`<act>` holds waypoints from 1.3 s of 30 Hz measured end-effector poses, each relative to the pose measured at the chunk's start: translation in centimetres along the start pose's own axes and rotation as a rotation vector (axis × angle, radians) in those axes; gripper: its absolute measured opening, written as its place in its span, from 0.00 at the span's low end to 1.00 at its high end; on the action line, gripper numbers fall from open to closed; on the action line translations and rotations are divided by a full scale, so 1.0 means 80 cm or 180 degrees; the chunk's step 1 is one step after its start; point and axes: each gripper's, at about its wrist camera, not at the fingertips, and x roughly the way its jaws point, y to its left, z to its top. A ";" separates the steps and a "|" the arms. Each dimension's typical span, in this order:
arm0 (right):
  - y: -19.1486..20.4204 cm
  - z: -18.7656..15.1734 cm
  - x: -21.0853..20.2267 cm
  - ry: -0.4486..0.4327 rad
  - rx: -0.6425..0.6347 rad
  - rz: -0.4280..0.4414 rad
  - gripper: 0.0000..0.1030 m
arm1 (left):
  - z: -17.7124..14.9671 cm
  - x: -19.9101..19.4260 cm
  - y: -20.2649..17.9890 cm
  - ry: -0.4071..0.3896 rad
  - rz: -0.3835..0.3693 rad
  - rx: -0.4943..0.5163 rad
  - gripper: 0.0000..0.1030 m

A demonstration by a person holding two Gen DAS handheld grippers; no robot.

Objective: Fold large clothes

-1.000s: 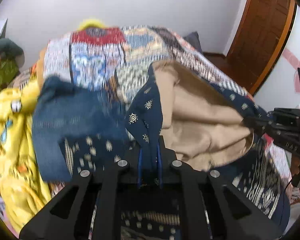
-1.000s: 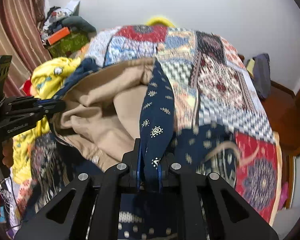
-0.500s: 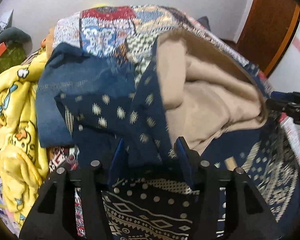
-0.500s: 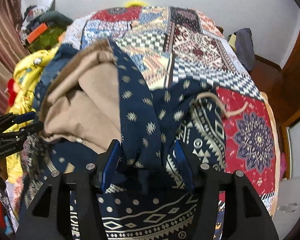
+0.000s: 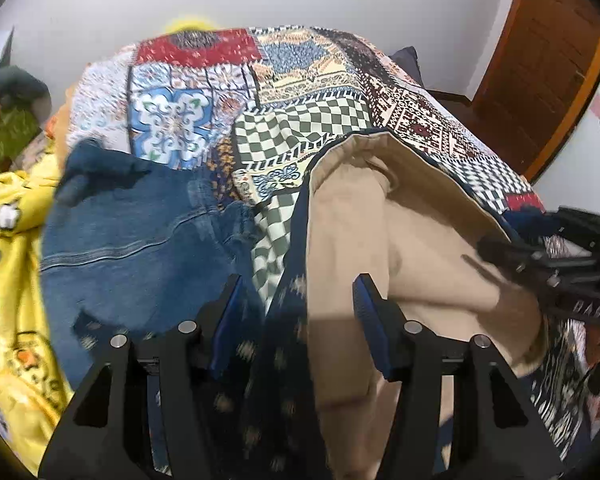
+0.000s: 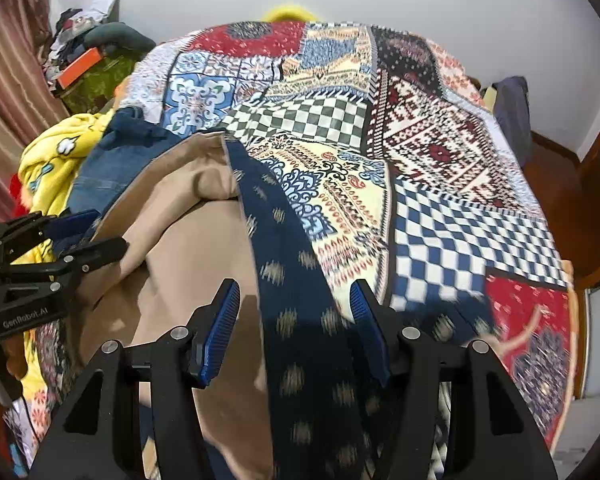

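Observation:
A large navy patterned garment (image 5: 284, 360) with a tan lining (image 5: 364, 216) lies folded over on the bed; it also shows in the right wrist view (image 6: 300, 312), tan lining (image 6: 188, 240) up. My left gripper (image 5: 296, 308) is open, its jaws standing to either side of the navy edge without gripping it. My right gripper (image 6: 294, 312) is open in the same way over the other navy edge. Each gripper shows in the other's view: the right one (image 5: 500, 248), the left one (image 6: 96, 232).
The bed carries a patchwork quilt (image 6: 340, 92). Blue jeans (image 5: 140, 240) and a yellow printed blanket (image 5: 8, 264) lie at the bed's left side. A cluttered shelf (image 6: 84, 64) stands far left, a wooden door (image 5: 540, 64) far right.
Both grippers were shut on the navy garment a second ago. They have opened and let it go onto the bed, then drawn back a little.

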 end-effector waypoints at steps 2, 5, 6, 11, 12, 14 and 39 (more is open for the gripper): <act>-0.001 0.005 0.011 0.0013 0.0024 0.0034 0.52 | 0.007 0.013 0.000 0.0007 -0.0032 -0.0017 0.53; -0.001 0.012 0.025 -0.0001 0.0030 0.0036 0.52 | 0.014 0.027 0.000 0.0003 -0.0067 -0.0069 0.53; -0.001 0.013 0.026 -0.0030 0.0043 0.0050 0.50 | 0.016 0.029 0.001 -0.0007 -0.0086 -0.0093 0.53; 0.000 0.015 0.024 -0.0068 0.0104 0.0158 0.16 | 0.017 0.025 -0.003 -0.0011 -0.0197 -0.0116 0.08; 0.001 0.012 0.018 -0.0110 0.0117 0.0178 0.10 | 0.016 0.019 -0.006 -0.0040 -0.0154 -0.0075 0.06; 0.002 0.011 0.007 -0.0171 0.0144 0.0197 0.09 | 0.013 0.004 -0.013 -0.0135 -0.0086 0.0018 0.06; 0.038 -0.191 -0.166 -0.0100 -0.0259 0.0517 0.13 | -0.212 -0.183 -0.093 0.0077 -0.0372 0.0495 0.10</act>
